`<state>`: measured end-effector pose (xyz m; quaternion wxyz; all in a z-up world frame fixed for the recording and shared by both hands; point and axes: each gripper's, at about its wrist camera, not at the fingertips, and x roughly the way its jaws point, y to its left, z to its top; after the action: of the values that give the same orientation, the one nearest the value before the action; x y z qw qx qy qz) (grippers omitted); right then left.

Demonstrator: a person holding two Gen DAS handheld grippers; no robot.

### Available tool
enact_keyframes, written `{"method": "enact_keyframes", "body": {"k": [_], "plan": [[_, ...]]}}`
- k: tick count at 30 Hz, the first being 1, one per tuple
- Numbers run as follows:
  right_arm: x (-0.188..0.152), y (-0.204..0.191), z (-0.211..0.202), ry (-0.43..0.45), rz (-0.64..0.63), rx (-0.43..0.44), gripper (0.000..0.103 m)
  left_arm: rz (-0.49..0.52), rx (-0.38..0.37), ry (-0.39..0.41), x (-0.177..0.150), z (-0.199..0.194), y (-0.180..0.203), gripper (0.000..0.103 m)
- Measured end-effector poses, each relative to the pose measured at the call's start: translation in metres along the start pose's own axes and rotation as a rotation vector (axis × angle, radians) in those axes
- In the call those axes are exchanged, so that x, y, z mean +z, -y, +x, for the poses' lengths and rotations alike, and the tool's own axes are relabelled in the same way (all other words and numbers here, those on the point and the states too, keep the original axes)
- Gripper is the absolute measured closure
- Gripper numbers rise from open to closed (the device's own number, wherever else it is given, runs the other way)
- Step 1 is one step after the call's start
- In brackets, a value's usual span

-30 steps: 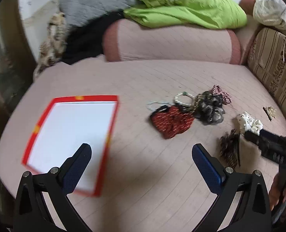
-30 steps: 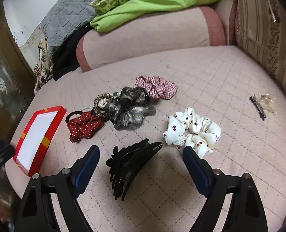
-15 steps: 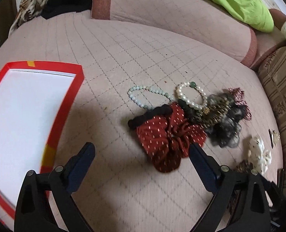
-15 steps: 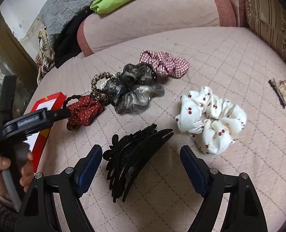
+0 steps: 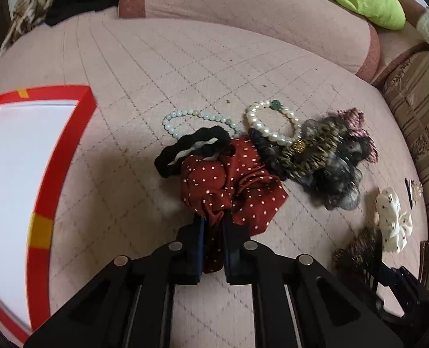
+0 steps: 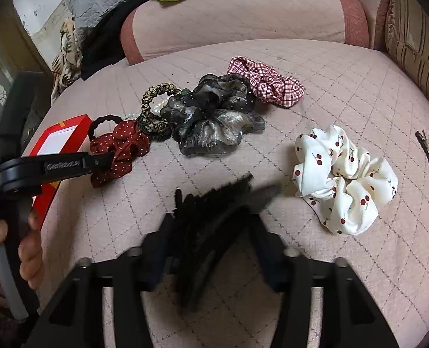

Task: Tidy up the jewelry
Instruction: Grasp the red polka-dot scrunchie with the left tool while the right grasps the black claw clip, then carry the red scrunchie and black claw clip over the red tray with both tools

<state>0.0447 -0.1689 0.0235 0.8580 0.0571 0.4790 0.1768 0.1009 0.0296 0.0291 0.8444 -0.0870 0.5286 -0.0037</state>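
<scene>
Both grippers since closed: left gripper (image 5: 214, 223) jaws pinching red scrunchie (image 5: 229, 179); right gripper (image 6: 211, 232) jaws clamping black hair claw (image 6: 214, 203), likely for transfer into red box (image 5: 61, 150) at sofa's left edge.

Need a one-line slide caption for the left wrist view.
Left gripper shut on the red polka-dot scrunchie, bead bracelets just beyond it, red-rimmed box to the left.

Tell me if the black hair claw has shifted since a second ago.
Yes. The black hair claw now sits clamped in the right tool, its tip angled nearer the cherry scrunchie.
</scene>
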Motion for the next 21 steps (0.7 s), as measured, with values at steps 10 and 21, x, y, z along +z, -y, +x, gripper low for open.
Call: {"method": "enact_keyframes", "body": {"k": [10,21], "plan": [[-0.001,0.000,-0.007,0.011,0.006,0.006,0.066,0.056,-0.050,0.060,-0.042,-0.066,0.021,0.095],[-0.027,-0.022,-0.036,0.050,0.008,0.054,0.066,0.053,0.045,0.186,-0.094,-0.138,0.004,0.095]]}}
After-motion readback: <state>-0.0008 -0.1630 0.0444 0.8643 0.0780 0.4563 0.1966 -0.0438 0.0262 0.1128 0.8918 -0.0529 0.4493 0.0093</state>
